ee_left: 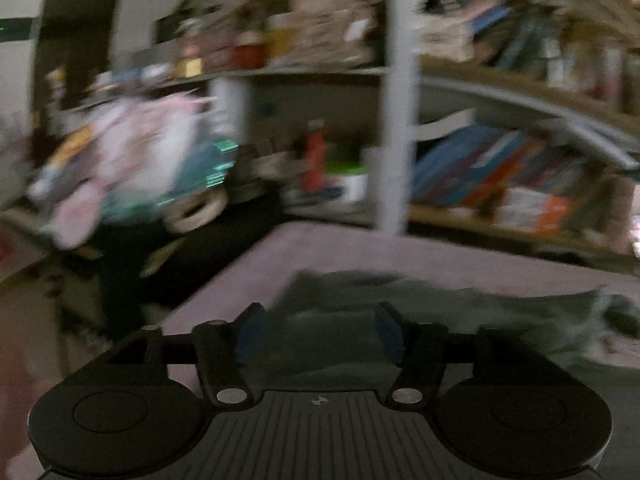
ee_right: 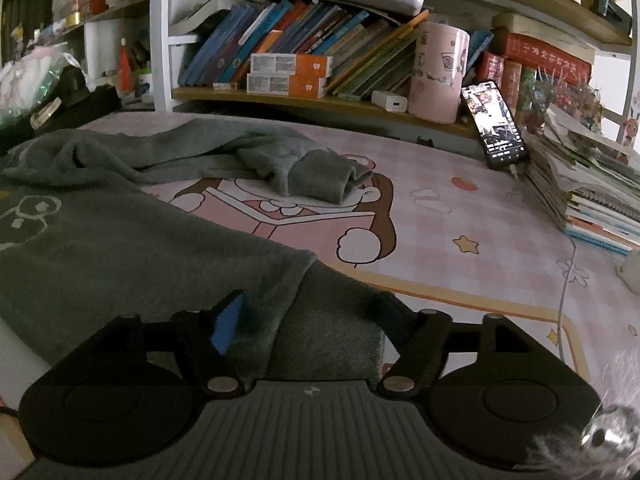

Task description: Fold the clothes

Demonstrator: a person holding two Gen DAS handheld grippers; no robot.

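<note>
A dark grey-green sweatshirt (ee_right: 120,232) lies spread on a pink cartoon desk mat (ee_right: 460,232). One sleeve with a ribbed cuff (ee_right: 328,178) reaches toward the shelf. My right gripper (ee_right: 312,312) is open, its jaws wide apart around the sweatshirt's hem corner (ee_right: 332,320), which lies between them. The left wrist view is motion-blurred. My left gripper (ee_left: 320,320) is open just above the sweatshirt (ee_left: 440,304), near the mat's left edge (ee_left: 240,280).
A bookshelf (ee_right: 320,96) runs along the back with books, orange boxes, a pink cup (ee_right: 438,72) and a leaning phone (ee_right: 498,124). A stack of books (ee_right: 592,196) lies at the right. Bags and clutter (ee_left: 132,168) sit to the left.
</note>
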